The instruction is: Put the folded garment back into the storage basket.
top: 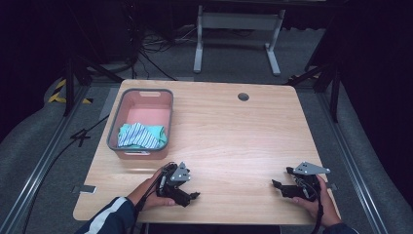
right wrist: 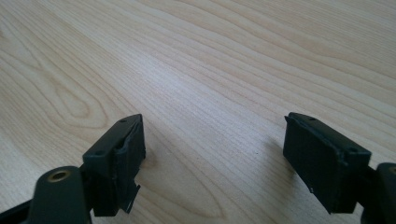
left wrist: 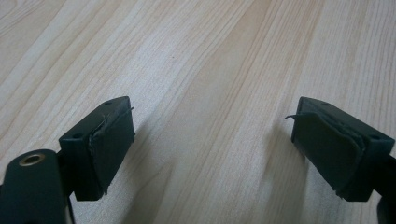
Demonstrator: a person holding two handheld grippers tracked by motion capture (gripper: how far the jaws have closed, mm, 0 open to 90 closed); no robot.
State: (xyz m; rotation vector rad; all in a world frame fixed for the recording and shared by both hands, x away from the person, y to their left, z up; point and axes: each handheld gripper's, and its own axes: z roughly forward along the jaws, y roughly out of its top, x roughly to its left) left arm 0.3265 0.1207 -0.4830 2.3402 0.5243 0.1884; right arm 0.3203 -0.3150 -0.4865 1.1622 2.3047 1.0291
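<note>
On the near edge of the wooden table [top: 234,131], both grippers rest low over bare wood, each held in one of the person's hands. Left gripper [top: 191,194]: jaws spread wide, nothing between them; the left gripper view confirms a broad gap over plain wood grain. Right gripper [top: 278,184]: jaws likewise wide apart and empty, as the right gripper view shows.

Nearest item to hand is the striped cloth [top: 141,135], lying bunched in the near end of the pink bin [top: 146,94], which stands at the table's left side, just beyond the left gripper and well apart from the right.

Judgement: if the cloth is to be lifted out, the left gripper is better placed. It should come in from above, clear the bin's near wall, and close on a raised fold rather than scraping the bin floor.

Limits of observation: the cloth's folds and its teal and striped parts cannot be told apart as one piece or several. Pad linings on both grippers look frayed at the edges; extent unclear. Both forearms are cut off at the bottom of the high view.
</note>
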